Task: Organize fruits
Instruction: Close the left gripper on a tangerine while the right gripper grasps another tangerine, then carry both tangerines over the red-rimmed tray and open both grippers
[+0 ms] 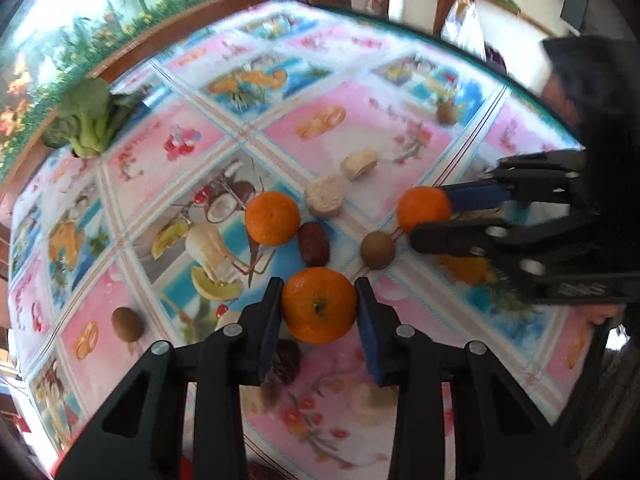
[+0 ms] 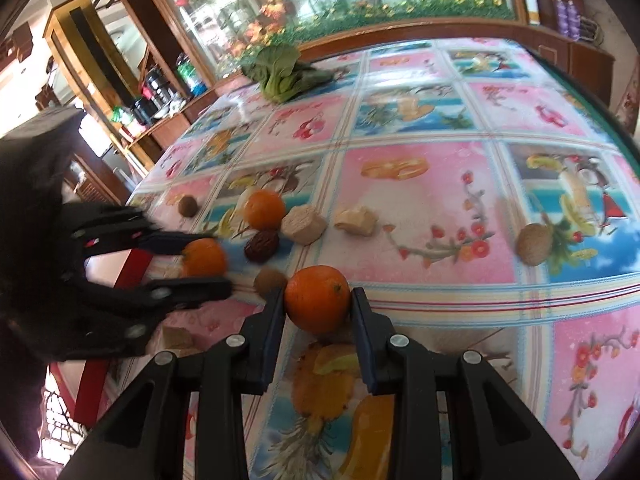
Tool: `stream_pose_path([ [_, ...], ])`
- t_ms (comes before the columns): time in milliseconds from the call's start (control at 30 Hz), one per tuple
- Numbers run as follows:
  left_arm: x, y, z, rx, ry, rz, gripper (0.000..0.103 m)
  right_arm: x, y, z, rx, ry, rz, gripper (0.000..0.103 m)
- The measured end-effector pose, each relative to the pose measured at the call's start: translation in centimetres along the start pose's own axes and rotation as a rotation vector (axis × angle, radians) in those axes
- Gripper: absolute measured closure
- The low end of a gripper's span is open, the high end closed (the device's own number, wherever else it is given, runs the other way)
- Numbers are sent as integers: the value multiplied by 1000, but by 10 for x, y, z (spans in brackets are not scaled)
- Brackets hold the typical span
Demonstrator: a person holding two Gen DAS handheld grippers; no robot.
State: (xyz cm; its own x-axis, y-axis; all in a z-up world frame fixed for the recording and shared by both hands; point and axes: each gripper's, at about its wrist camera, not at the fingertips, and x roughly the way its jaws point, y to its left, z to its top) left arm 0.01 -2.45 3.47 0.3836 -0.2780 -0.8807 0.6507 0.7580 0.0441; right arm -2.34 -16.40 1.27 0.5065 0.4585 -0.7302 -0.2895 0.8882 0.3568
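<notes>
Three oranges are among the fruit on the patterned tablecloth (image 1: 360, 92). My left gripper (image 1: 319, 286) has its pads pressed on both sides of one orange (image 1: 318, 308). In the right wrist view that gripper (image 2: 218, 262) reaches in from the left around the same orange (image 2: 204, 258). My right gripper (image 2: 317, 294) is shut on a second orange (image 2: 318, 304), which the left wrist view shows at the right (image 1: 424, 208). The third orange (image 1: 272, 218) lies free between them, next to a dark red date (image 1: 314, 242). Whether the held oranges are off the cloth I cannot tell.
Brown kiwis lie scattered (image 1: 378, 250) (image 1: 127, 324) (image 2: 534, 244). Two beige chunks (image 1: 325, 196) (image 1: 360, 164) sit behind the oranges. A second date (image 1: 286, 360) lies under my left fingers. A green leafy vegetable (image 1: 88, 120) rests near the far table edge, by the wooden-framed wall.
</notes>
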Motion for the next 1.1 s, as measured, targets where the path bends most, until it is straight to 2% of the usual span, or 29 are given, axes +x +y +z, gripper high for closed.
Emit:
stream_pose_path([
  [167,-66,0,-26,-159,-167,45,66,-19,9,-3,21,-78,2,71],
  [267,-106,0,-59,-256,-235,161,66,-24,33,-7,11,-83,63,71],
  [400,-146,6,-116,-400,-270,284,66,-26,91,-9,-101,-81,143,71],
  [500,-163,18,-159,-506,-257,375,65,-22,142,-13,-185,-64,236,71],
  [600,-171,30,-195,-594,-235,451,65,-11,185,-21,-269,-30,269,71],
  [667,-167,40,-217,-641,-186,517,65,2,210,-30,-312,17,294,71],
  [767,-161,52,-241,-718,-154,507,65,18,237,-43,-358,69,303,71],
  [900,-148,59,-258,-764,-97,509,65,41,254,-57,-380,159,273,71],
  [1100,-138,58,-268,-771,-57,533,65,54,268,-73,-433,221,222,71],
])
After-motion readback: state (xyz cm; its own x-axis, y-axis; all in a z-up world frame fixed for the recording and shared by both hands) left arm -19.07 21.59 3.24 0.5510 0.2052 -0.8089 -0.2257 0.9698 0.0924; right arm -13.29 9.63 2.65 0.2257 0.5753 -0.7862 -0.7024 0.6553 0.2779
